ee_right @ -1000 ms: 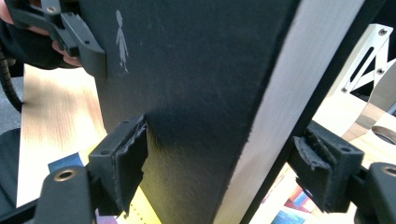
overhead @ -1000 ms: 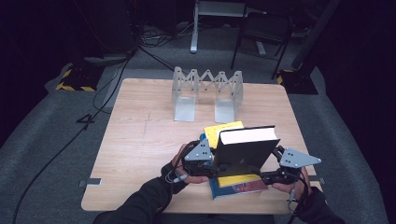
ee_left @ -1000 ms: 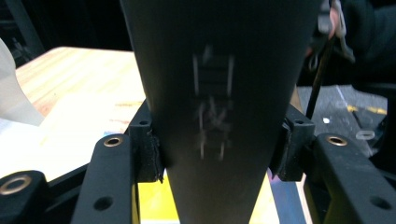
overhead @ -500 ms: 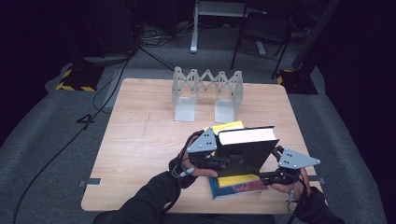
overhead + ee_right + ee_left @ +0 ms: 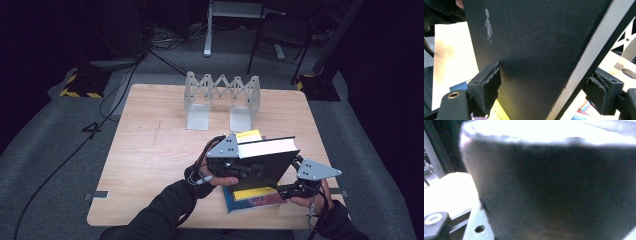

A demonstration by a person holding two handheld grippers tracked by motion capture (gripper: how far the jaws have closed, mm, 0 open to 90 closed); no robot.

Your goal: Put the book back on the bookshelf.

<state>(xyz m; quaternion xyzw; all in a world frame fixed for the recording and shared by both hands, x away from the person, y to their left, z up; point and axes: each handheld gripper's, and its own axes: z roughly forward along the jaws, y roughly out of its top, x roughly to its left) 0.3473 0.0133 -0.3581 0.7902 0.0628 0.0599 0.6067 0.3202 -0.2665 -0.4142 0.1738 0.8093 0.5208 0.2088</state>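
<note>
Black book point(image 5: 262, 162): raised off the stack at the near right of the table point(image 5: 150, 150), tilted, page edge up and facing the far side, long axis running roughly left to right across the table. Under it a blue-and-yellow book point(image 5: 252, 197) lies flat; a yellow-edged one point(image 5: 248, 136) peeks out just behind.

Right gripper point(image 5: 295, 187): at the book's lower right corner. In the right gripper view its jaws straddle the cover point(image 5: 536, 50) and page block. The left pad point(image 5: 490, 82) touches the cover; the right pad point(image 5: 599, 91) stands just beside the page edge. We read it as pinching the black book across its thickness.

Left gripper point(image 5: 235, 167): at the book's left end. In the left gripper view the dark cover point(image 5: 554, 190) is a close blur; we cannot tell whether its pads press. Its jaws have just been closing.

Folding metal rack point(image 5: 222, 100): stands upright at the far side, well apart and straight ahead of the book. We judge the next move a carry forward into a slot. The left hand is the nearer to the rack.
</note>
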